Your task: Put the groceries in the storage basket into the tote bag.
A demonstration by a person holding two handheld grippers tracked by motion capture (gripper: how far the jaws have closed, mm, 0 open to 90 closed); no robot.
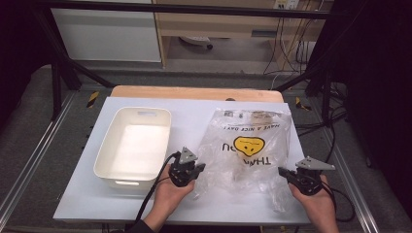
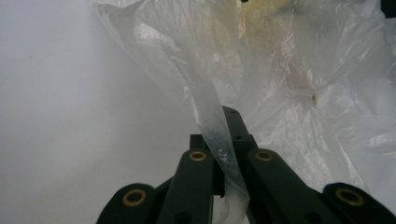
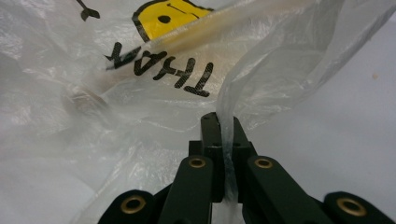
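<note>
— White tabletop (image 1: 194, 114) on a wooden board, grey floor around it, dark frame bars overhead. What sits on it, biggest first?

— One clear plastic bag (image 1: 250, 145), spread flat and crinkled, printed with a yellow smiley and black lettering. It lies between the two claws and runs away from them toward the far edge of the table. Then one white plastic tub (image 1: 133, 145), just to the outer side of the left gripper (image 1: 193, 171) and apart from the bag.

— And the claws, how many, and how do they stand?

— Two, one in each hand (image 1: 170, 194). In the left gripper view, the left gripper (image 2: 225, 128) has its jaws pinched tight on a strip of the bag's near left edge, the film rising out from between them. The right gripper (image 1: 287, 173) is clamped the same way on the near right edge; in the right gripper view the film stands up from the right gripper (image 3: 223, 128) and its closed jaws.

— Anything in the way?

— Something pale lies inside the bag, ahead of both claws, too blurred through the film to name. One black cable (image 1: 153, 189) trails back from the left gripper past the tub's near corner.
</note>
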